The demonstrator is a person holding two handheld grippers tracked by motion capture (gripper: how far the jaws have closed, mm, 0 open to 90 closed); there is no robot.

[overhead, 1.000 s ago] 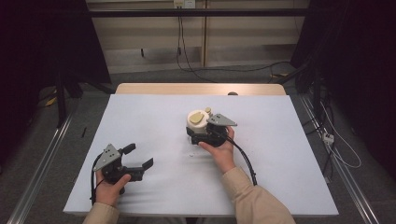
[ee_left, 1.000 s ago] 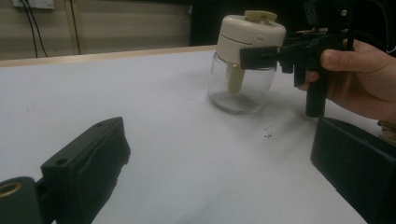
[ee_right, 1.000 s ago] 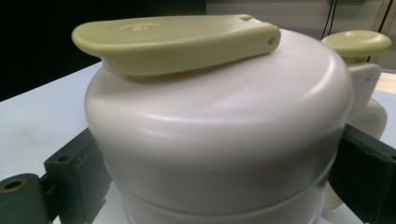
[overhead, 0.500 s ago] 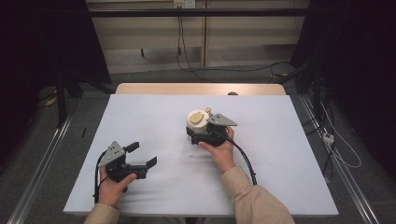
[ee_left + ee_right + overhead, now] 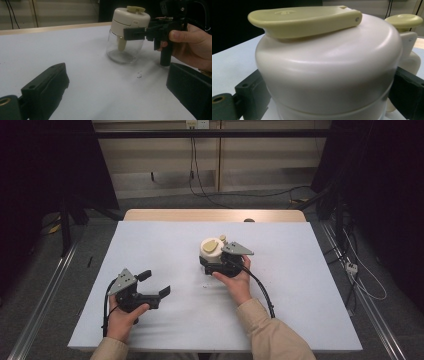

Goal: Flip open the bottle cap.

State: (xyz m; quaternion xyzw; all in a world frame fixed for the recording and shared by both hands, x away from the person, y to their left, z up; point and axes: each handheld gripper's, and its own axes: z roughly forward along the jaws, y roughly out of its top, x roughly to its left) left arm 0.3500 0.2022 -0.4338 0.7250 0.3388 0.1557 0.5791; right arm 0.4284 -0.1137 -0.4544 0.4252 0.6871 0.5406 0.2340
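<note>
Gripping the cream lid (image 5: pixel 212 249) of a small clear glass jar (image 5: pixel 124 48), the right claw (image 5: pixel 214 261) sits near the middle of the desk (image 5: pixel 300 285), a little toward its far side. In the right gripper view the two black jaws stand at either side of the lid (image 5: pixel 329 72), pressed against its lower rim, so this claw is clenched on the lid. A pale yellow-green flip tab (image 5: pixel 304 18) lies flat across the top of the lid, and a small knob of the same colour (image 5: pixel 404 20) rises behind it at the right edge of that view. In the left gripper view the jar stands upright on the white desk surface, its glass body clear; a pale piece hangs down inside it from the lid. The person's right hand (image 5: pixel 192 46) wraps the handle of the right claw, thumb on top. The left claw (image 5: pixel 152 284) is held low over the near left part of the desk, well apart from the jar, jaws spread wide with nothing between them; it is released. Its jaws point roughly toward the jar. A small dark speck (image 5: pixel 139 75) marks the desk surface just in front of the jar. Cables (image 5: pixel 210 190) run along the floor beyond the far edge of the desk.
</note>
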